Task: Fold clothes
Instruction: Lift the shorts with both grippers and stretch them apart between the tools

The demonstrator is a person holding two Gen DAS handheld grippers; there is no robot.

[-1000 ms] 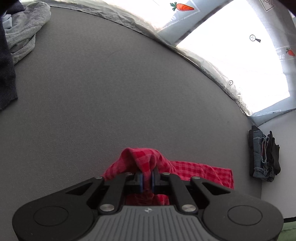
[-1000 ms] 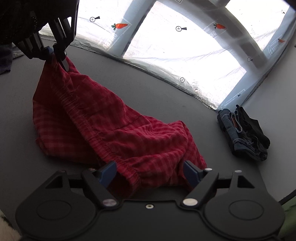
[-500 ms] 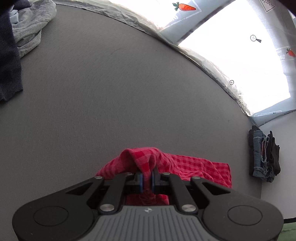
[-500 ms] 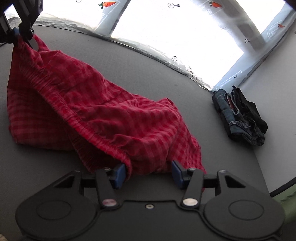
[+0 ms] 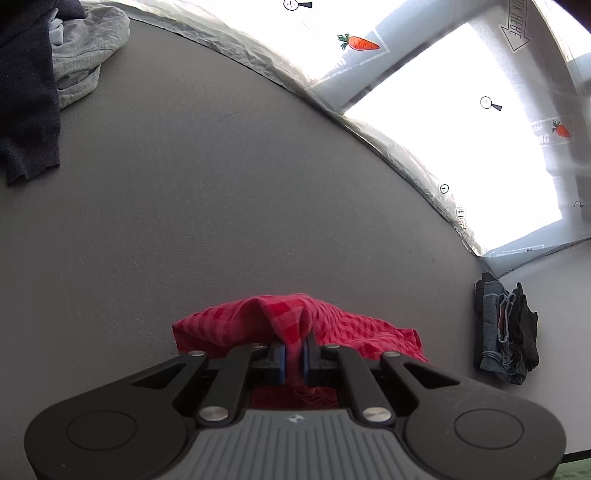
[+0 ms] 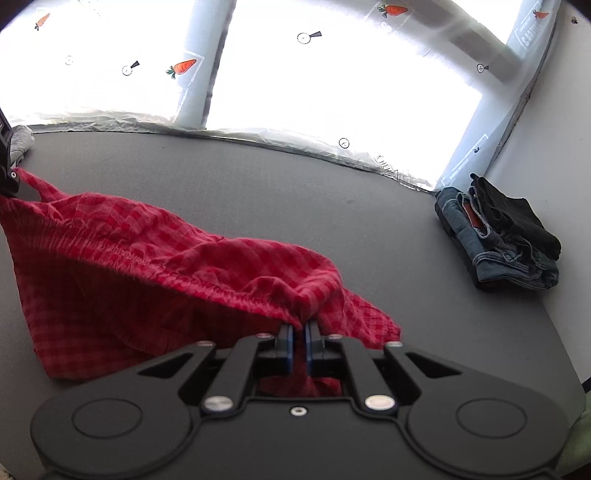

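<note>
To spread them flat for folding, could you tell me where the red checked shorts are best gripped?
By the gathered elastic waistband of the red checked shorts, one end each, from the near side. The left gripper and right gripper are clamped there, and the band runs taut between them.

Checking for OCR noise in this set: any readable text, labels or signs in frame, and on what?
"OK HEBE", roughly, rotated, inside an arrow on the window film.
Print beside the carrot picture: blurred, unreadable.
Magnifier-with-plus icon on the film: no words.
Red checked garment, folded pile: no text seen.
</note>
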